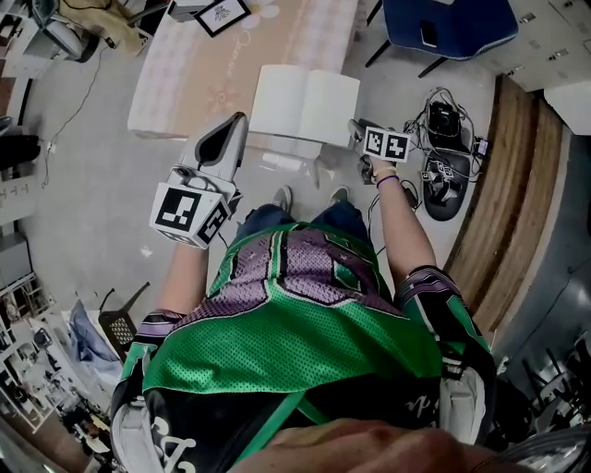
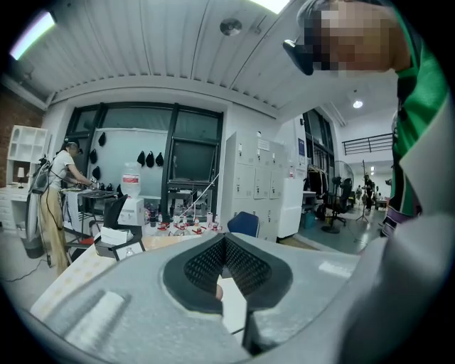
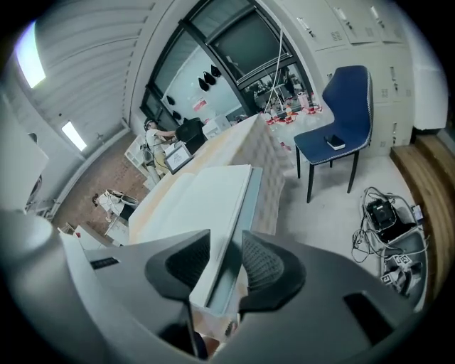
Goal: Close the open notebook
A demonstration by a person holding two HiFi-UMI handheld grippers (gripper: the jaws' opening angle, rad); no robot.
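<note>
The open notebook [image 1: 305,100] lies white and flat near the front edge of the pale patterned table [image 1: 185,74]. My right gripper [image 1: 356,130] is at its right near corner. In the right gripper view the notebook's [image 3: 192,199] right-hand edge runs between the jaws of the right gripper [image 3: 222,264]. They stand open, with a gap on each side of the edge. My left gripper [image 1: 237,122] is held up in the air left of the notebook and touches nothing. In its own view the left gripper [image 2: 226,239] has its tips together and nothing in it.
A blue chair [image 1: 450,23] stands behind the table on the right. Cables and black gear [image 1: 443,157] lie on the floor by a wooden platform [image 1: 517,185]. A framed picture [image 1: 222,14] sits at the table's far end. A person [image 2: 57,192] works in the background.
</note>
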